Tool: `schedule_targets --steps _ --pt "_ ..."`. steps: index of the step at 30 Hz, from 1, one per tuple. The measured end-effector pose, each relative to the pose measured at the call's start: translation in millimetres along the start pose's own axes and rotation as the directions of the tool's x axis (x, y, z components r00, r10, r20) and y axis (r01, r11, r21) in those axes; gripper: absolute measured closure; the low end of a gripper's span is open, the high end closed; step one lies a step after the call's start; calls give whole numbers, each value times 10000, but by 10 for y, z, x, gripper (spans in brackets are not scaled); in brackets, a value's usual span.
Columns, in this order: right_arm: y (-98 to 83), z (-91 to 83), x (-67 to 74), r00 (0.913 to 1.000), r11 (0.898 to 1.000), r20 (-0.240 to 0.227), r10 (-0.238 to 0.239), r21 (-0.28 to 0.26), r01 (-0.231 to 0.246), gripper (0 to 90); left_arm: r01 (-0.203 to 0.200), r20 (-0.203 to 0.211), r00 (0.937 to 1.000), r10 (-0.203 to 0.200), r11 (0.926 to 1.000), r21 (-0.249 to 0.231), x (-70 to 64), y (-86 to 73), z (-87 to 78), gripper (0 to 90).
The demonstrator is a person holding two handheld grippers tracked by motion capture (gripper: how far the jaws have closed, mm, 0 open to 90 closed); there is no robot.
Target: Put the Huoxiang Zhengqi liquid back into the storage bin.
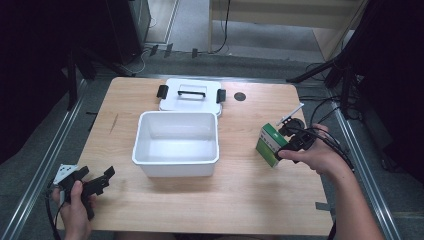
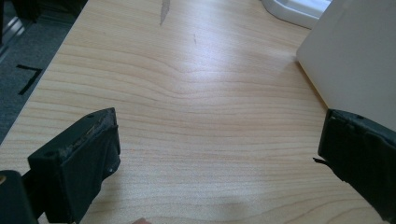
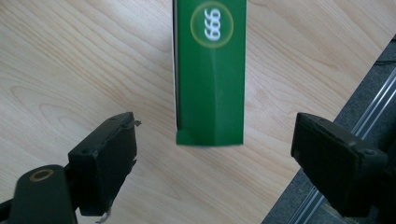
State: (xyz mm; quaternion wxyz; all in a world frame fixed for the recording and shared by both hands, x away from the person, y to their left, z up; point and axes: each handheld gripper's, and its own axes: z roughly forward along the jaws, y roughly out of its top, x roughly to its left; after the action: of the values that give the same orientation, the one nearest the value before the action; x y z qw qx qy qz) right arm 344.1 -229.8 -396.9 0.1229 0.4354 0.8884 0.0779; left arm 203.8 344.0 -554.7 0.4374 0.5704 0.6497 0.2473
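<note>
Closest to us, at the near left corner of the table [image 1: 240,200], we've got the left gripper [image 1: 102,179] in one hand [image 1: 75,207]. In its own view the jaws stand wide apart with nothing but bare wood between them, so it's open and not holding anything.

Over on the right, a bit farther in, the other hand [image 1: 315,157] has the right gripper [image 1: 282,145] pointing left at the green box [image 1: 270,145]. From the right gripper view, the jaws are spread wide and the green box [image 3: 210,70] sits ahead of them, in line with the gap. We see clear wood on both sides of the box, so the pads aren't pressing on it. It's open, not gripping.

About the box itself: in the right gripper view it's a narrow green carton, long axis running straight away from the gripper, short end facing the jaws. The round logo with "999" sits toward the far end and reads sideways from there. In the high view it stands on the table right of the tub, a white-and-green face toward us; we can't tell whether it's tilted.

In the middle there's the white tub [image 1: 175,160], open, nothing inside that we can see. Just behind it, touching or nearly so, the white lid [image 1: 190,102] lies flat with its dark handle up and a black clip at each end.

Count: two grippers, one green box, one tub, one lid, two clips.
</note>
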Motion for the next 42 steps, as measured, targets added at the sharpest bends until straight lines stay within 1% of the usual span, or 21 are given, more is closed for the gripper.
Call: schedule_targets --steps 2,5,9,11,13,14,16,17,18,19,20,21,23,26,29,30,32,35,37,39,42 --pt "43 1 7 10000 10000 36 -35 64 35 143 22 8 10000 -22 10000 16 0 0 0 0" --pt "105 6 17 9999 9998 84 60 196 -62 143 31 16 10000 -31 10000 17 1 1 2 0" --pt "182 18 28 9998 9994 -21 174 302 -173 146 47 43 10000 -47 10000 52 9 2 1 0" --pt "222 27 32 9997 9987 -47 255 442 -252 151 50 48 10000 -50 10000 51 9 2 1 0" --pt "243 32 31 9997 9987 -29 222 449 -220 157 51 48 10000 -51 10000 65 9 3 0 0" --pt "290 35 34 9997 9986 -21 228 482 -227 180 64 51 10000 -64 10000 75 10 3 0 0" --pt "325 36 36 9996 9986 -97 251 473 -246 210 62 46 10000 -63 9999 80 10 4 0 0" --pt "325 36 36 9996 9986 -97 251 473 -246 210 62 46 10000 -63 9999 80 10 4 0 0" --pt "360 45 23 9995 9985 -110 282 479 -276 260 52 31 10000 -52 10000 83 8 4 1 0" --pt "360 45 23 9995 9985 -110 282 479 -276 260 52 31 10000 -52 10000 83 8 4 1 0" --pt "375 50 14 9989 9977 -162 445 509 -437 275 56 30 10000 -56 10000 81 8 4 2 0" --pt "398 66 -15 9978 9968 -293 603 547 -586 314 57 29 10000 -57 9999 85 8 4 2 0" --pt "409 86 -40 9969 9963 -440 659 587 -632 328 70 18 10000 -70 10000 54 4 2 6 0" --pt "413 104 -52 9966 9953 -395 730 662 -703 359 49 20 10000 -49 10000 72 2 3 6 0" --pt "424 151 -77 9957 9938 -448 805 809 -767 392 84 50 10000 -85 9999 83 6 4 6 0" --pt "424 151 -77 9957 9938 -448 805 809 -767 392 84 50 10000 -85 9999 83 6 4 6 0" --pt "446 185 -78 9958 9935 -502 771 873 -725 427 52 35 10000 -52 10000 80 4 4 6 0" --pt "463 197 -59 9962 9932 -446 746 928 -702 450 77 47 10000 -78 9999 88 7 4 3 0" --pt "478 207 -39 9966 9943 -552 610 906 -558 475 46 30 10000 -46 10000 79 6 4 3 0" --pt "500 238 -32 9938 9922 -843 726 1077 -633 510 62 29 10000 -62 10000 74 6 3 4 0" --pt "505 271 -25 9934 9913 -883 736 1154 -632 520 86 39 10000 -86 9999 82 6 4 5 0"
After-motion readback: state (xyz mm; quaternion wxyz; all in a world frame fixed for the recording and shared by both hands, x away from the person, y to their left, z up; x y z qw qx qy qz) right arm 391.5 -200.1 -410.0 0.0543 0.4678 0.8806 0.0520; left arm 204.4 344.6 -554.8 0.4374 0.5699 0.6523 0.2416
